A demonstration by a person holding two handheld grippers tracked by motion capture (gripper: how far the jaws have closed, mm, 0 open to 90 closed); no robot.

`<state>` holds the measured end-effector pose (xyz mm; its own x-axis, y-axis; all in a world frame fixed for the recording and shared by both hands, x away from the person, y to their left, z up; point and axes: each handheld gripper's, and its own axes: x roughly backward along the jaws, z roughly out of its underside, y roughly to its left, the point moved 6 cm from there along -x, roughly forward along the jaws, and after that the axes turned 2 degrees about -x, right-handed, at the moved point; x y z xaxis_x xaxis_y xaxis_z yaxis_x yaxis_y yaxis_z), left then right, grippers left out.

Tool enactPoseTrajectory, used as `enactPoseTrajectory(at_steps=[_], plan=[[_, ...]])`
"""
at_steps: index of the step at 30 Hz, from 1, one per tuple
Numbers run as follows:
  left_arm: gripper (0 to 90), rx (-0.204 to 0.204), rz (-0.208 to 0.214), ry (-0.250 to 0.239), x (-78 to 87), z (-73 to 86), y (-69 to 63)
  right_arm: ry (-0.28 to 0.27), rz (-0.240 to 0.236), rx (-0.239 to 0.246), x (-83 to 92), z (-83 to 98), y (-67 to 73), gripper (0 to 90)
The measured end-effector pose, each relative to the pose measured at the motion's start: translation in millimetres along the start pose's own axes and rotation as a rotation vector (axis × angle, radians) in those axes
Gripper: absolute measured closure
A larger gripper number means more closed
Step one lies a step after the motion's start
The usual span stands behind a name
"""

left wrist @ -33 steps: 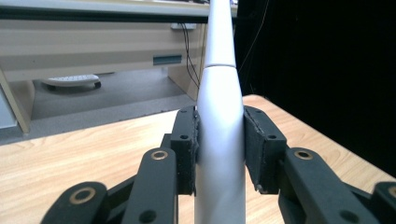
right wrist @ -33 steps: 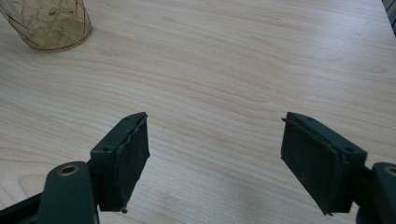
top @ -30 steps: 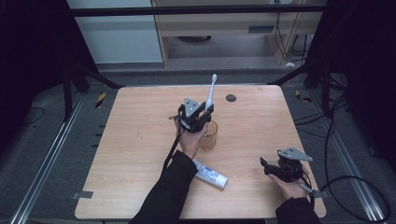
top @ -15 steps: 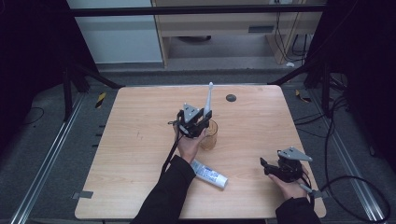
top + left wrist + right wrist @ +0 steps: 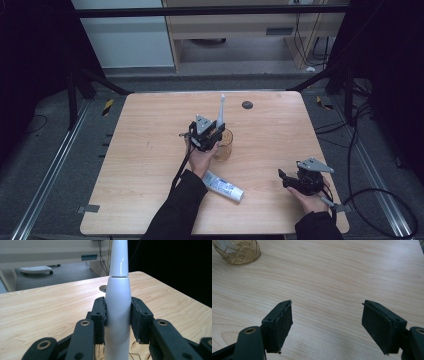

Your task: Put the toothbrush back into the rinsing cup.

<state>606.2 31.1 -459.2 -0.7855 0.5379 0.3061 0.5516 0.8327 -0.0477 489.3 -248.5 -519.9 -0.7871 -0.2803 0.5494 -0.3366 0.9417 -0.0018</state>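
A white electric toothbrush (image 5: 220, 109) stands nearly upright, its thick handle (image 5: 117, 315) clamped between both pads of my left gripper (image 5: 212, 136). Its lower end reaches into an amber glass cup (image 5: 224, 146) in the middle of the wooden table (image 5: 145, 150); the same cup (image 5: 238, 250) shows at the top left of the right gripper view. My right gripper (image 5: 287, 178) rests low over the table's front right part, jaws wide apart with only bare wood between them (image 5: 327, 322).
A white tube of toothpaste (image 5: 223, 186) lies flat near the front edge, just right of the person's left forearm. A small dark round disc (image 5: 247, 105) sits near the far edge. Black cables trail on the floor to the right of the table.
The left gripper has sunk with the toothbrush toward the cup, and the brush has swung from a rightward lean to nearly upright. The right gripper has stayed where it was.
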Motion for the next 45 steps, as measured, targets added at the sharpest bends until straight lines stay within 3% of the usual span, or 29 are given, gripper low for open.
enactPoseTrajectory(at_steps=[15,25,45], plan=[[65.1,-0.030,0.009,0.002,5.7,7.3,1.0,0.001,0.000,-0.002,0.1,0.1,0.2,24.7],[54.1,-0.036,0.024,0.009,6.0,9.8,2.6,0.005,-0.002,-0.007,0.0,0.0,1.0,24.5],[55.2,-0.053,0.011,0.013,4.0,11.0,2.3,0.006,-0.001,-0.007,0.1,0.1,0.8,24.5]])
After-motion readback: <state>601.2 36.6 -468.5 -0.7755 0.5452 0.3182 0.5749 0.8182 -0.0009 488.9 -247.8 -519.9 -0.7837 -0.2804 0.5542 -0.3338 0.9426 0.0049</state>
